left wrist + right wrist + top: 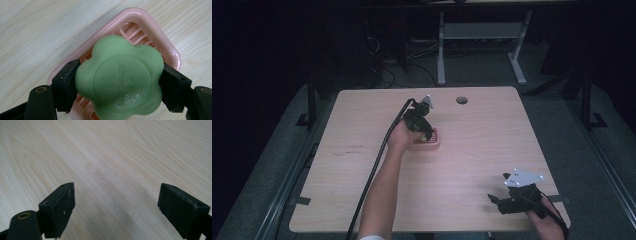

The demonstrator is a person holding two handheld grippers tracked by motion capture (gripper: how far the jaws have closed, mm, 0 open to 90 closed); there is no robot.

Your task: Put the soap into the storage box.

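A green flower-shaped soap bar [120,78], lobed at the edge with raised lettering stamped in a round centre, faces up, clamped at 9 and 3 o'clock. Beneath it sits a pink rounded-rectangle soap dish [147,22] with a slatted floor, just left of the tabletop's [492,145] centre; contact between soap and dish is unclear.

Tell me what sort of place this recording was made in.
Probably a lab or workshop test station: a bare wooden table with a cable hole, tangled cables on the floor, and a metal desk frame behind, in a dark room.
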